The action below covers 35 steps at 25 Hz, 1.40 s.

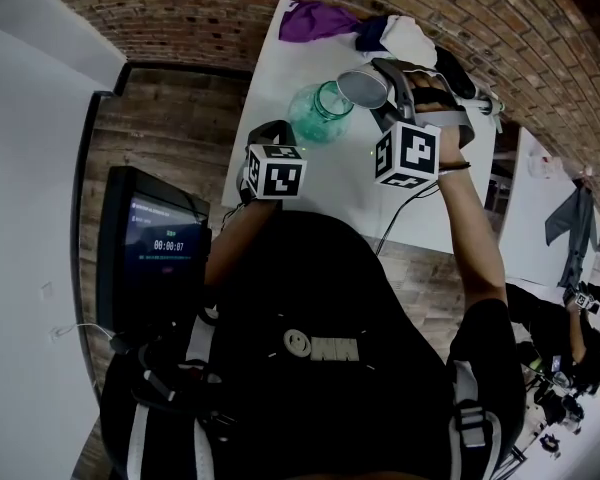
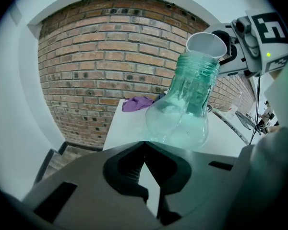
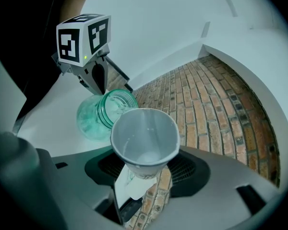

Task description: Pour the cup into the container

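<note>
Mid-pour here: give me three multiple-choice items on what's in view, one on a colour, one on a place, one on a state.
1. What colour is the glass jar?
A. amber
B. teal green
C. dark blue

2. Where does the purple cloth lie?
A. inside the glass jar
B. on the wooden floor
C. at the far end of the white table, toward the brick wall

3. What is the state of the right hand-held gripper?
A. shut on a paper cup that is tipped toward the jar's mouth
B. open with nothing between its jaws
C. shut on the jar's neck

Answers:
1 B, the glass shows teal green in all three views.
2 C, the head view shows it on the tabletop's far end.
3 A, the right gripper view shows the cup's base clamped between its jaws.
</note>
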{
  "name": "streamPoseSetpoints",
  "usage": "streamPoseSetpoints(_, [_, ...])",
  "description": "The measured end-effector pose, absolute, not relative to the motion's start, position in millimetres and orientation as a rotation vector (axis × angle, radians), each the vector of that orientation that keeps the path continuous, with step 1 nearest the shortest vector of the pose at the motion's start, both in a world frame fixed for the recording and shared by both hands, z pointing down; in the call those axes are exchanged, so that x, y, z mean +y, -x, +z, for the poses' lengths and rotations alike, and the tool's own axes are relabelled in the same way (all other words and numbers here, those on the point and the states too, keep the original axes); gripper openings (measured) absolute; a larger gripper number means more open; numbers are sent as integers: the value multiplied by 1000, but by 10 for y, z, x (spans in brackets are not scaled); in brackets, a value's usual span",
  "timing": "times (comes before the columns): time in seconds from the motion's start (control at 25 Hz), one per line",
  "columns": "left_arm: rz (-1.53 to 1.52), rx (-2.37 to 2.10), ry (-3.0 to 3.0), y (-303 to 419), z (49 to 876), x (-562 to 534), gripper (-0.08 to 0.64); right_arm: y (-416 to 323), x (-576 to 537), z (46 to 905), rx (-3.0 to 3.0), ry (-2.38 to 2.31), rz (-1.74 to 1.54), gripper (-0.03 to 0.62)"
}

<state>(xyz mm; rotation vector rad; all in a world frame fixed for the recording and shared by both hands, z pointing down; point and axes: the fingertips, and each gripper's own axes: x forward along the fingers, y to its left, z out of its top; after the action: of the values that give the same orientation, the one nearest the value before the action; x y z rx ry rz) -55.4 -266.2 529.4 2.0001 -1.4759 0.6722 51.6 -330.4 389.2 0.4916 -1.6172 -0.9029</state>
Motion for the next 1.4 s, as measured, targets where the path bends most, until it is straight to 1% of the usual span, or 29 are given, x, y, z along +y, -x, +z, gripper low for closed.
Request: streamPoseSetpoints(1.4, [662, -1478, -2003, 531, 5299, -2682, 0, -504, -3327, 3789, -1503, -451, -1029, 275])
